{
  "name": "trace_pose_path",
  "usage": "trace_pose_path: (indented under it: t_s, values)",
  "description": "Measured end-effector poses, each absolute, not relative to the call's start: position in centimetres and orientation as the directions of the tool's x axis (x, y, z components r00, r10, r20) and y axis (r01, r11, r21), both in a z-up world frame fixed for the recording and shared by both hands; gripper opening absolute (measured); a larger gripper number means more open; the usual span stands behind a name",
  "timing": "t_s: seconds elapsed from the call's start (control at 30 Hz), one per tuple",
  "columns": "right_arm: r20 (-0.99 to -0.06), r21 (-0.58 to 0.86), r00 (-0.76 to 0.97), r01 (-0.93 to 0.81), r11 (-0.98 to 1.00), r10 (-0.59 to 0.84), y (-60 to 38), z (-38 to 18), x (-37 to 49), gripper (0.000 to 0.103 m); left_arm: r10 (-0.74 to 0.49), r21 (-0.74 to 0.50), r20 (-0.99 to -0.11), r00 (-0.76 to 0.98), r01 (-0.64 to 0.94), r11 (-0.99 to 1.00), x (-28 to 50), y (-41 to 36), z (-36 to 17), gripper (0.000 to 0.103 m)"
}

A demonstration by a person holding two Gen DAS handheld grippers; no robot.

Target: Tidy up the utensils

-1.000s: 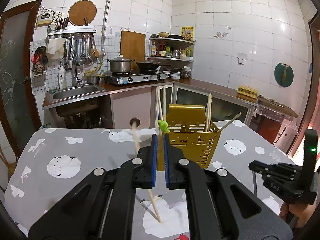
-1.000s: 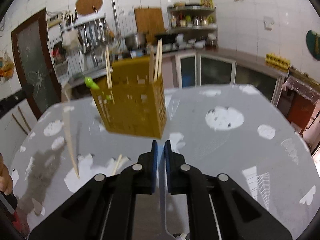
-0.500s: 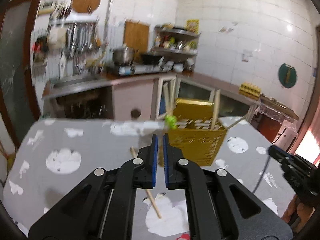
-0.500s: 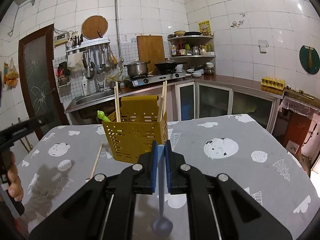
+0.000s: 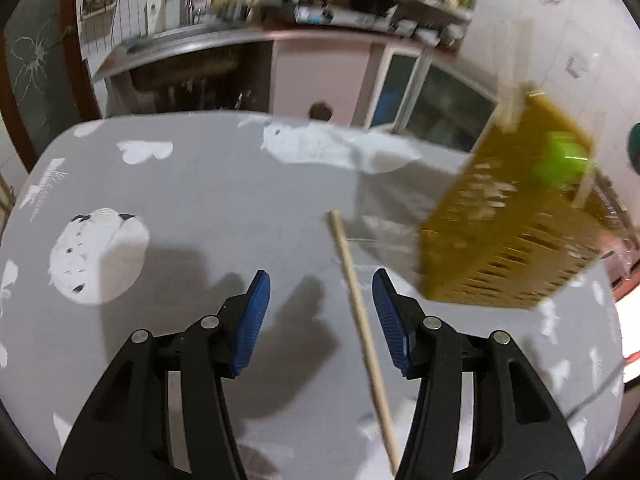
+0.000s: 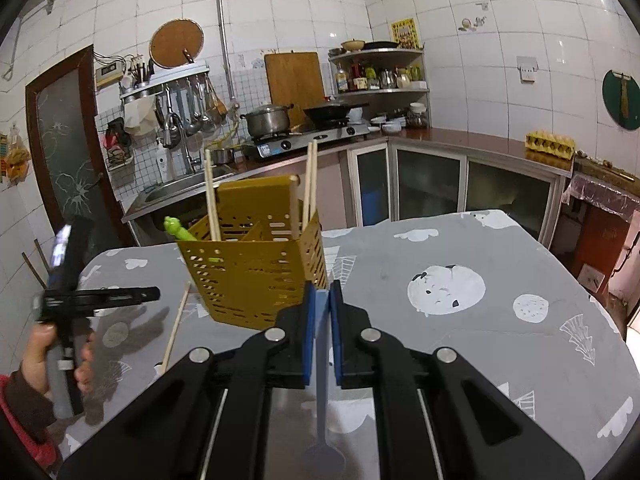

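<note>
Right wrist view gives the sharp look at the mustard-yellow perforated plastic utensil caddy (image 6: 256, 276) standing on the grey tablecloth with white prints (image 6: 500, 256). A partition splits it into compartments: one pale wooden chopstick (image 6: 211, 196) stands at the left, several more wooden chopsticks (image 6: 308, 184) lean at the back right corner, and a green plastic handle (image 6: 178, 229) pokes over the left rim. The right gripper (image 6: 322, 312) is clamped on the stem of a light blue spoon (image 6: 322, 400), whose bowl hangs low between the gripper's arms. This view alone shows a hand (image 6: 44, 356) in a dark sleeve carrying the left gripper (image 6: 154, 291), and a loose wooden chopstick (image 6: 176, 326) lying on the cloth left of the caddy.

Left wrist view is blurred; the caddy is a tilted smear at the right. Only here is it clear that the left jaws, which have just been opening, stand apart, with that loose chopstick on the cloth between the blue pads (image 5: 252, 320), touching neither.

No writing is legible.
</note>
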State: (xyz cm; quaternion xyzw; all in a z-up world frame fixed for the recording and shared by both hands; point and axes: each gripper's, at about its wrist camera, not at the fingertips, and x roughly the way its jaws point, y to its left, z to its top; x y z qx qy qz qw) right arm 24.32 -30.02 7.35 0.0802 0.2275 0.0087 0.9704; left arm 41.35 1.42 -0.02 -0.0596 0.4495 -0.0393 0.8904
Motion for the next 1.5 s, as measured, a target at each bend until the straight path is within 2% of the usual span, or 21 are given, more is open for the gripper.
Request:
trace_pose_path:
  t_s: [0.27,0.33,0.4,0.43,0.5,0.63,0.77,1.23,1.5]
  values:
    - [-0.468,0.161,0.882,0.025,0.987,0.055,-30.4,6.1,26.2,0.008,-0.082,-0.102,-0.839,0.538,-0.008,0.995,47.0,0.0,-2.6,0.051]
    - [-0.471,0.156,0.881,0.026,0.987,0.052,-30.3,6.0,26.4,0.008,-0.065,-0.084,-0.840,0.539,-0.009,0.996,47.1,-0.5,-2.9,0.048]
    - [-0.472,0.157,0.880,0.027,0.987,0.051,-30.3,5.9,26.5,0.008,-0.032,-0.046,-0.830,0.557,-0.010,0.999,47.1,-1.0,-3.1,0.033]
    - [-0.473,0.157,0.880,0.029,0.987,0.050,-30.3,5.9,26.6,0.008,-0.020,-0.031,-0.823,0.568,-0.009,0.999,46.9,-1.2,-3.2,0.029]
    - [-0.473,0.156,0.880,0.030,0.987,0.048,-30.1,5.8,26.7,0.008,-0.020,-0.026,-0.814,0.581,-0.002,1.000,46.7,-1.4,-3.2,0.010]
    - [-0.467,0.146,0.883,0.028,0.989,0.044,-29.9,5.8,26.6,0.008,-0.036,-0.034,-0.802,0.597,0.015,0.999,46.0,-1.6,-3.0,0.007]
    - [-0.447,0.147,0.894,0.029,0.989,0.040,-29.7,6.3,26.1,0.008,-0.089,-0.104,-0.773,0.628,0.013,0.995,44.5,-0.4,-1.8,0.005]
    - [-0.373,0.088,0.928,0.013,0.996,0.021,-27.6,8.0,23.3,0.008,-0.212,-0.182,-0.499,0.840,0.137,0.974,34.0,1.5,6.8,0.005]
    - [-0.334,0.090,0.942,0.003,0.996,0.027,-27.6,9.4,22.3,0.008,-0.256,-0.183,-0.423,0.869,0.194,0.964,30.9,0.5,9.1,0.005]
